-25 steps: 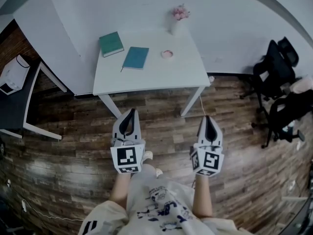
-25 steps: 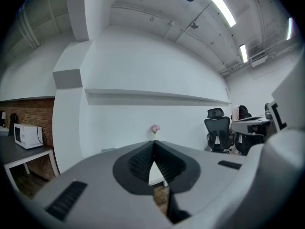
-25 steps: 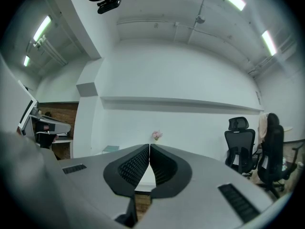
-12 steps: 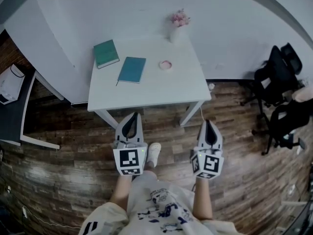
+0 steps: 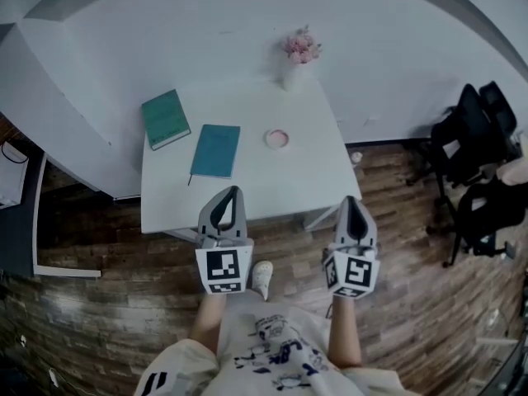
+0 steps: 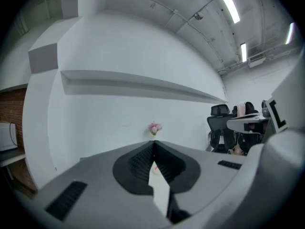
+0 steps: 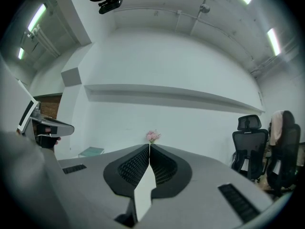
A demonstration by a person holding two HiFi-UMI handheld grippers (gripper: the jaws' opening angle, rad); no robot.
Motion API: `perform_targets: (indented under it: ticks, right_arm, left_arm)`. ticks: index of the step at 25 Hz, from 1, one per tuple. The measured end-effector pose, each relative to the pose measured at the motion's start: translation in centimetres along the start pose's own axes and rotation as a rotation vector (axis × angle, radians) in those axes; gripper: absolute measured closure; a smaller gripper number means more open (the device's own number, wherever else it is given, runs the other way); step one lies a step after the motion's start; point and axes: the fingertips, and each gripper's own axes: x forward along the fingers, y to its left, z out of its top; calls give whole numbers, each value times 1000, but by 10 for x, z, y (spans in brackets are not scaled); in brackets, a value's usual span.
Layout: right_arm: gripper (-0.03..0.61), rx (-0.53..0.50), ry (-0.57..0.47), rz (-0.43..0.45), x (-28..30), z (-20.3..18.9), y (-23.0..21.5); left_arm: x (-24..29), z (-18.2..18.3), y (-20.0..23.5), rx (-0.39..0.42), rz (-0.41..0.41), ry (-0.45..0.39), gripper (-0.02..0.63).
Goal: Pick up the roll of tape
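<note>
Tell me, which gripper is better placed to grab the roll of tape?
Left, narrowly: the left gripper is nearer the roll of tape than the right gripper. Both are shut, empty.

Table (image 5: pixel 313 180): front strip bare, open from near edge. Left half taken by green book (image 5: pixel 165 118) & teal book (image 5: pixel 216 149), narrow gap betw. them. Roll of tape (image 5: pixel 277 139) just right of teal book, bare top on its other sides. Vase w/ flowers (image 5: pixel 293 60) at back edge; wall (image 5: pixel 206 23) closes off rear. Floor right of table open up to office chairs (image 5: pixel 478 163). Left: dark desk (image 5: pixel 16 221), floor gap betw. it & table.
</note>
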Motion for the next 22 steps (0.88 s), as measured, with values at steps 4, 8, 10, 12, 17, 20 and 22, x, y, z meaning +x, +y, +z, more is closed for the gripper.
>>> perform_targets:
  ticks: [4, 8, 10, 12, 17, 20, 22]
  right_arm:
    - [574, -1, 3, -15, 39, 0, 0]
    - [574, -4, 18, -27, 69, 1, -4]
    - [574, -1, 25, -34, 82, 0, -8]
    - [574, 1, 38, -39, 93, -4, -12]
    - [574, 4, 67, -34, 128, -15, -26]
    - [574, -8, 76, -27, 152, -20, -35]
    - [574, -5, 88, -24, 170, -25, -41]
  left_arm:
    - [42, -1, 12, 23, -28, 10, 612]
    - [77, -7, 14, 20, -62, 45, 612]
    - [91, -9, 12, 11, -77, 56, 611]
    - [104, -12, 10, 20, -91, 66, 611]
    - [138, -23, 6, 37, -116, 112, 611]
    - [161, -29, 5, 36, -118, 140, 611]
    - [178, -33, 5, 30, -108, 150, 611]
